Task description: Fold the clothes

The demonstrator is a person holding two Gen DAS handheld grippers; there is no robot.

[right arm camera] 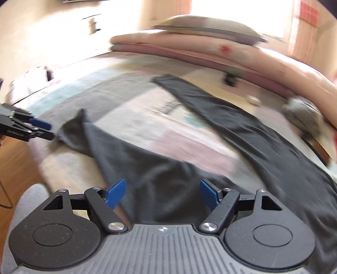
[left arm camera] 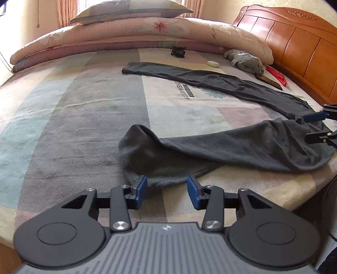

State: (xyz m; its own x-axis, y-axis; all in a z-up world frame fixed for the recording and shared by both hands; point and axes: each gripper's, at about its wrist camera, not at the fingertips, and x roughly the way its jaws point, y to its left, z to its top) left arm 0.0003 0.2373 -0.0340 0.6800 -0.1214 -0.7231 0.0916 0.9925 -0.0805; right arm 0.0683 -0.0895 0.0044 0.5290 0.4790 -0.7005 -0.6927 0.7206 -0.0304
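Note:
Dark grey trousers (left arm camera: 242, 145) lie spread on the patchwork bed sheet (left arm camera: 84, 109), one leg reaching far up the bed and the other bent toward the near edge. My left gripper (left arm camera: 167, 186) stands open at that near leg's cuff; the hem lies between its blue pads (left arm camera: 141, 188), which do not press on it. In the blurred right wrist view the trousers (right arm camera: 168, 185) fill the foreground under my right gripper (right arm camera: 162, 192), open and holding nothing. The right gripper (left arm camera: 310, 127) also shows over the waist end, and the left gripper (right arm camera: 51, 132) at the cuff.
A folded pink quilt (left arm camera: 130, 35) with a pillow (left arm camera: 130, 9) lies at the back; a wooden headboard (left arm camera: 294, 42) stands to the right. A black clip (left arm camera: 178, 51), a small white object (left arm camera: 212, 63), a crumpled grey garment (left arm camera: 245, 61) and a red item (left arm camera: 277, 77) lie nearby. Wood floor (right arm camera: 14, 166) lies beyond the bed.

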